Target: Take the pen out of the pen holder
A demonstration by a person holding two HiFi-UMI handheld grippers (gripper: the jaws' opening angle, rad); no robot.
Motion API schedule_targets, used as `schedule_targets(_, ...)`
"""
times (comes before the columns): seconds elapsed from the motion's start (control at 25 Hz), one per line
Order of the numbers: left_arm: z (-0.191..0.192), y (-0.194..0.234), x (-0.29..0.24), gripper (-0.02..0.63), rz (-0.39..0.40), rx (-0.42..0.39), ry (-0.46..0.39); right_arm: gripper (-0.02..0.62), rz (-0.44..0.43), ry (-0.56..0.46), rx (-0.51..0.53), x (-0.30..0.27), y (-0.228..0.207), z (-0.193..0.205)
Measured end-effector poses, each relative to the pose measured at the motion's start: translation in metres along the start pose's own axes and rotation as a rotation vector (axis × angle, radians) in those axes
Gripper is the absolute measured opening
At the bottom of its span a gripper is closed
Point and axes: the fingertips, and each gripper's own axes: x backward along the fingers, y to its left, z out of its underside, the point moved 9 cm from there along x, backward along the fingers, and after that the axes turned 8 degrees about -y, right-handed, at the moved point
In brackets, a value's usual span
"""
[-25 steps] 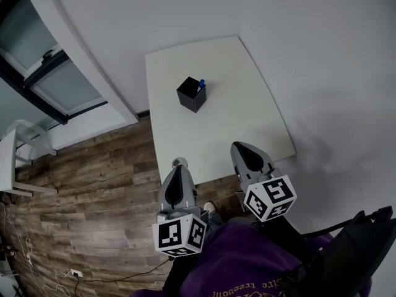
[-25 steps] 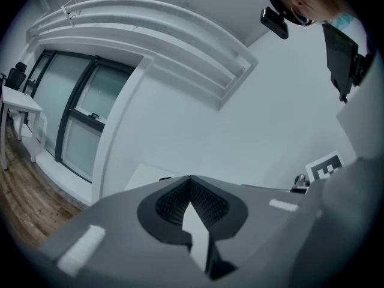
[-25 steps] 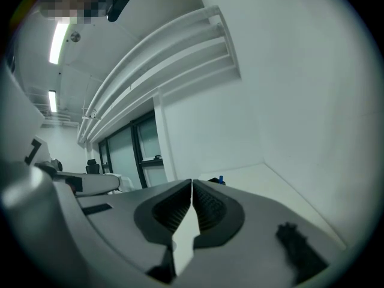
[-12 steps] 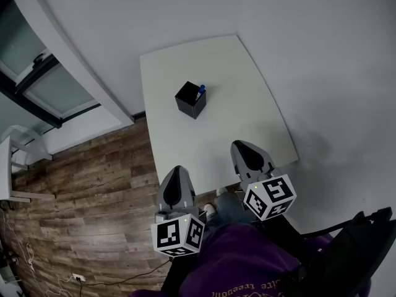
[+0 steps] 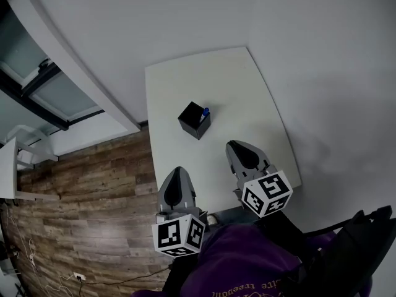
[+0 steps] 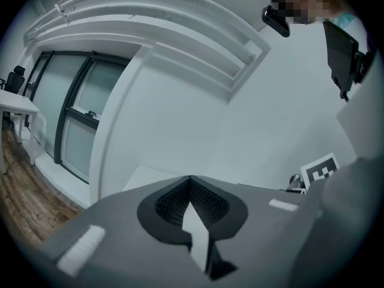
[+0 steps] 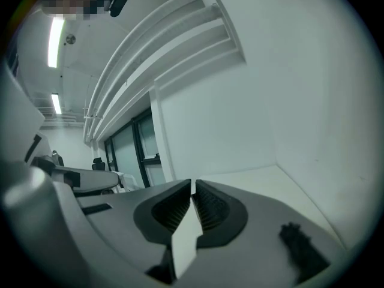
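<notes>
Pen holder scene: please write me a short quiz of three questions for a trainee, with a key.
1. True or false: the pen stands in the black pen holder on the white table.
2. The right hand-held gripper is: A) shut and empty; B) shut on the pen; C) wide open.
3. Fill in: the pen's visible end is ____ in colour.
Key: 1 true; 2 A; 3 blue.

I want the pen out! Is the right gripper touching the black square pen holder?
Apart. The head view shows bare white table between the right gripper and the black square pen holder.
</notes>
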Motion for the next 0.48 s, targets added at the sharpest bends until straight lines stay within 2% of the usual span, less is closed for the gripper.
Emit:
schedule_targets(0.16,0.007,-0.006,-0.033,0.008,-0.024,-0.011,-0.004,0.014,-0.037,0.006,-0.005,-0.028,-0.031,0.003)
schedule_targets(0.48,0.005,-0.008,-0.037,0.007,-0.049,-0.007,0.007,0.014,-0.065,0.031,-0.003,-0.041,-0.035,0.003)
